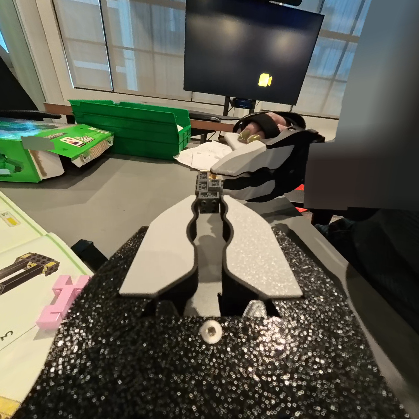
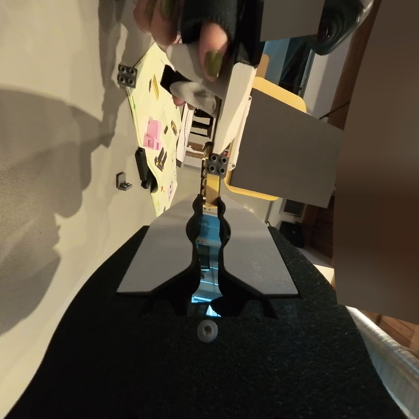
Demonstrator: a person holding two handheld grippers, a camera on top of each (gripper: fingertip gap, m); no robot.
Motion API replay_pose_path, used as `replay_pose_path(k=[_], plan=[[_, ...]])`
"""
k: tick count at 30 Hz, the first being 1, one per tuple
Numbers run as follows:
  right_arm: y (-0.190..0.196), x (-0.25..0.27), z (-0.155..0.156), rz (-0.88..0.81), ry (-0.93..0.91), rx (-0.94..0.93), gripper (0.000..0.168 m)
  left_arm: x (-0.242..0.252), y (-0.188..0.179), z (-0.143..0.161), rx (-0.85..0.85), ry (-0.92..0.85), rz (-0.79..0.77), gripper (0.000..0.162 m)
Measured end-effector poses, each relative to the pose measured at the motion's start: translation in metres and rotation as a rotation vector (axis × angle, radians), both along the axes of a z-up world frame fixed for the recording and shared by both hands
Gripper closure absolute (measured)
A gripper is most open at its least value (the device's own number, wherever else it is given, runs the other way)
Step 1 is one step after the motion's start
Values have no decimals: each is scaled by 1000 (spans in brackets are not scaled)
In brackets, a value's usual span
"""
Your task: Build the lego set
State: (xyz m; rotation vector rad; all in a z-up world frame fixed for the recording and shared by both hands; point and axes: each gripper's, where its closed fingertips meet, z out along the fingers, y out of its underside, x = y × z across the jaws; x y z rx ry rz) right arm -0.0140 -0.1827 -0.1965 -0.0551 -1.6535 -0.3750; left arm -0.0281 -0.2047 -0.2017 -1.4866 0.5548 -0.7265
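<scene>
Two hand-held grippers meet over a grey table (image 1: 127,181). The left gripper (image 1: 208,205) points forward and level, its fingers narrowed onto the black base of a small dark grey lego assembly (image 1: 208,192), held above the tabletop. The right gripper (image 1: 218,175) comes in from the right, rolled sideways, its fingers pinched on a tan piece (image 2: 212,190) that meets the top of that assembly. The person's right hand (image 1: 260,129) wraps its handle, a strap across the fingers. On the table to the left lie an open instruction booklet (image 1: 20,260), with a pink brick cluster (image 1: 61,299) on it, and a green lego box (image 1: 45,149). A loose grey brick (image 2: 127,76) lies beside the booklet.
</scene>
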Motion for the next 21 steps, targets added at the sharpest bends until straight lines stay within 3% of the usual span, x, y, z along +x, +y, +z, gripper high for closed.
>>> replay_pose_path(k=[10, 21], plan=[[2, 0, -8, -17, -28, -29, 157, -2, 1, 1, 5, -8, 12, 135], [3, 1, -6, -11, -7, -34, 157, -1, 1, -1, -19, -11, -6, 140]])
